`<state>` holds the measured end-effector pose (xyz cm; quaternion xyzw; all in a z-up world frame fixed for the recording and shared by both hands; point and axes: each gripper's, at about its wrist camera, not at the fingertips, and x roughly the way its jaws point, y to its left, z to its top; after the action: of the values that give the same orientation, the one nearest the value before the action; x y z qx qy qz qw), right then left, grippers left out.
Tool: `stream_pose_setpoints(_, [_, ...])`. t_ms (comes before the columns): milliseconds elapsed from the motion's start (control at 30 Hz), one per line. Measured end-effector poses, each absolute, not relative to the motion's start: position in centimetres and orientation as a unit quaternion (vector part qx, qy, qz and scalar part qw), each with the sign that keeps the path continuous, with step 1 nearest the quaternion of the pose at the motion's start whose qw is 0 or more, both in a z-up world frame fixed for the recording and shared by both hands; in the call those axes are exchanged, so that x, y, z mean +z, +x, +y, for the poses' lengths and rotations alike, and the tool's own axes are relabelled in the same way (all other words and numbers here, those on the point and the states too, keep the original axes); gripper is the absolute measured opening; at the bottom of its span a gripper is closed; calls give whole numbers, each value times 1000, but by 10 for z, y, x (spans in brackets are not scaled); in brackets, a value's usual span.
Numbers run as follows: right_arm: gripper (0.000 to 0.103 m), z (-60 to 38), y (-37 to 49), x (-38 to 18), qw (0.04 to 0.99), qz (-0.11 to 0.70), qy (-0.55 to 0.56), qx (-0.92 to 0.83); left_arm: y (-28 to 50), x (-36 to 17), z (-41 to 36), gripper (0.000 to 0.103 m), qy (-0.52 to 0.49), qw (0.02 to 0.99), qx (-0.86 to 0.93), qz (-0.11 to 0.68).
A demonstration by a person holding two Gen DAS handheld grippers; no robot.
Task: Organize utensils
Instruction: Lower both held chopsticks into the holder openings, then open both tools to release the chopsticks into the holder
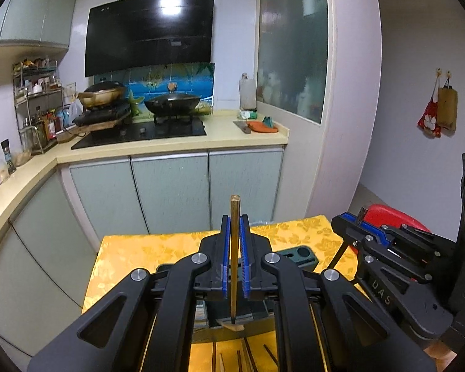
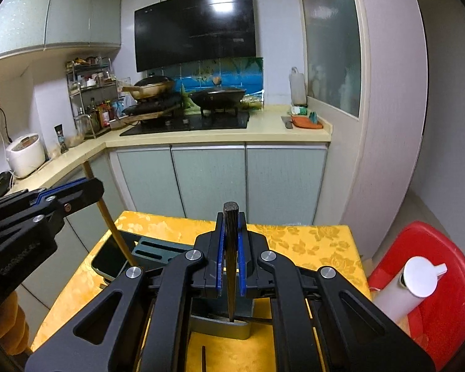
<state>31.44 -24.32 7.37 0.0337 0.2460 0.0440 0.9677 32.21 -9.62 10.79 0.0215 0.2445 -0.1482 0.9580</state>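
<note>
Holding a light chopstick [image 1: 234, 248] upright in my left gripper [image 1: 235, 266], clamped; right gripper [image 2: 231, 263] pinches a dark one [image 2: 231, 263], probably so both drop into the holder [image 2: 158, 249].

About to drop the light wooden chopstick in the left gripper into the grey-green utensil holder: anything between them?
Nothing visible blocks it. The light wooden chopstick hangs with its tip just above the grey-green utensil holder; the right gripper stays off to the side.
</note>
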Motion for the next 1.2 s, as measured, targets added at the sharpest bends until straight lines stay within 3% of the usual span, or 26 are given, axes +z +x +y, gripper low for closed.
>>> stream_pose_setpoints(33, [11, -243, 315, 74, 966, 250, 37, 49, 323, 107, -94, 6, 18, 958, -148, 245])
stream_pose_setpoints(100, [28, -242, 315, 76, 966, 251, 38, 50, 323, 108, -89, 10, 8, 956, -152, 249])
stream_pose_setpoints(133, [47, -242, 313, 77, 967, 246, 39, 44, 323, 109, -87, 22, 5, 957, -153, 248])
stream_pose_setpoints(167, [58, -243, 310, 80, 969, 240, 43, 39, 320, 111, -85, 29, 4, 958, -153, 242])
stream_pose_setpoints(200, [59, -245, 307, 81, 970, 235, 45, 37, 317, 114, -82, 47, 3, 960, -153, 236])
stream_pose_setpoints(233, [59, -245, 305, 83, 971, 233, 45, 38, 313, 116, -80, 54, 1, 961, -153, 229])
stream_pose_setpoints(533, [59, -260, 275, 95, 978, 202, 40, 24, 288, 125, -58, 74, -2, 965, -150, 213])
stream_pose_setpoints(833, [59, -271, 225, 90, 983, 183, 21, 19, 260, 97, -34, 76, 8, 965, -132, 227])
stream_pose_setpoints(1200, [59, -274, 156, 31, 982, 190, 8, 9, 211, 36, -17, 76, 43, 962, -105, 247])
